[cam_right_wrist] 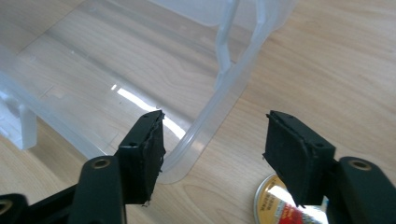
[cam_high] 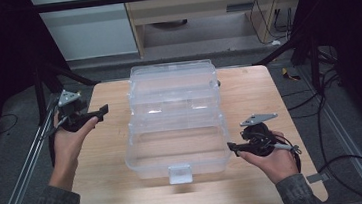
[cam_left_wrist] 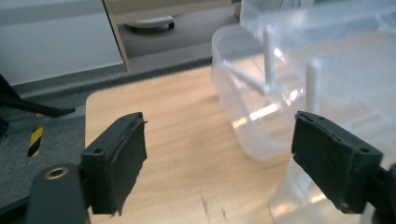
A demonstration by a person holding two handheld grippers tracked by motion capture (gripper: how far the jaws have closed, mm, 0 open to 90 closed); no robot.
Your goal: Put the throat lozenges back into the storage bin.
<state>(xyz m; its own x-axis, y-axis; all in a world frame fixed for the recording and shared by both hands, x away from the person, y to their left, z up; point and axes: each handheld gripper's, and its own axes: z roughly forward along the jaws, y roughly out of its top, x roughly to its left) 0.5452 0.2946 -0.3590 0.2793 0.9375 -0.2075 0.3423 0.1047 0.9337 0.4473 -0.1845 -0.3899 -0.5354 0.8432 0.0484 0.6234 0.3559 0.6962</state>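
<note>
box: clear plastic bin [cam_high: 178,147], lid open, empty
left gripper [cam_left_wrist: 217,154]: wide apart, empty
right gripper [cam_right_wrist: 215,149]: wide apart, empty
step: likely approach; next needs a target

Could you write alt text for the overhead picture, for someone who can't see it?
An open clear plastic box sits empty on a wooden table. A person's hands hold a black left gripper and right gripper beside it.
</note>
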